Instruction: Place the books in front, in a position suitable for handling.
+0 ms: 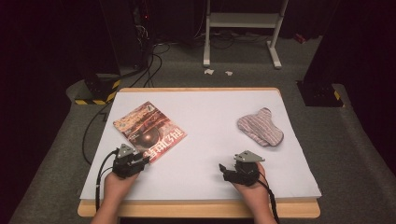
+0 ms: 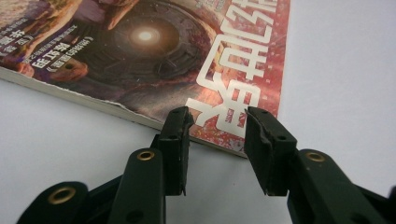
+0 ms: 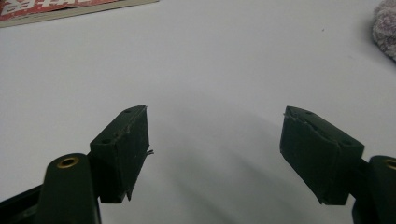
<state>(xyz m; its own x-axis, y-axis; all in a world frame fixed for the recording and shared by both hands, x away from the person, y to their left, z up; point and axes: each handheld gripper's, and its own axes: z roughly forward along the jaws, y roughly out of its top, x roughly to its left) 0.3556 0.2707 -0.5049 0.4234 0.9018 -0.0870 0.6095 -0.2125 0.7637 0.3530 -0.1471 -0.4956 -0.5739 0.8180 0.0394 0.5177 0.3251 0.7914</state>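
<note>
High view shows the left gripper (image 1: pixel 145 160) at the near corner of the magazine (image 1: pixel 150 129) on the table's left, jaws parted around its edge, unclamped; next, squeeze shut while the right gripper (image 1: pixel 226 169) waits open.

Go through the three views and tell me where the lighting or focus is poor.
High view: white table cover brightly lit, surroundings nearly black, slightly soft. Left gripper view: magazine fairly sharp, its top-left corner blurred. Right gripper view: left gripper's magazine corner and grey cloth blurred at the edges; soft jaw shadows on the white surface.
</note>
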